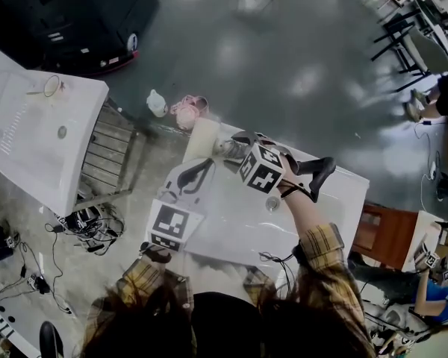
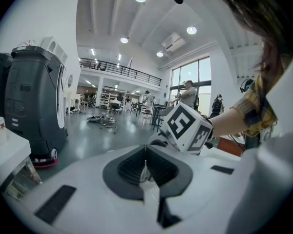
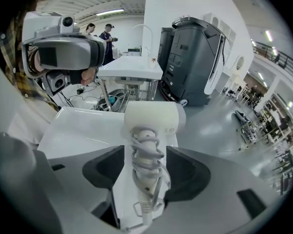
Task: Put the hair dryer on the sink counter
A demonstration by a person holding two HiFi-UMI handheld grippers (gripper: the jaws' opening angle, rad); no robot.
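Over the far left corner of the white desk [image 1: 336,192], the right gripper [image 1: 231,149] holds the dryer [image 1: 203,139]. In the right gripper view the jaws of this gripper [image 3: 145,165] press against the dryer's handle from both sides, and the cord [image 3: 146,152] is wound round that handle in loops. The cream body of the dryer [image 3: 154,118] points away from the gripper, over the desk [image 3: 73,130] near its edge, with grey floor [image 3: 219,130] beyond. Whether the body touches the desk I cannot tell. The basin [image 1: 272,203] of the desk lies just under the person's right forearm.

The left gripper [image 1: 194,176] hangs over the near left part of the desk, beside the right one and apart from the dryer. In the left gripper view its jaws [image 2: 145,172] are pressed together with nothing between them, and the right gripper's marker cube [image 2: 188,127] shows just beyond.

To the left of the desk, well apart, stands a second sink [image 1: 45,136] on a metal frame. A black machine [image 1: 75,21] stands behind it on the floor, and cables [image 1: 82,226] lie below the second sink.
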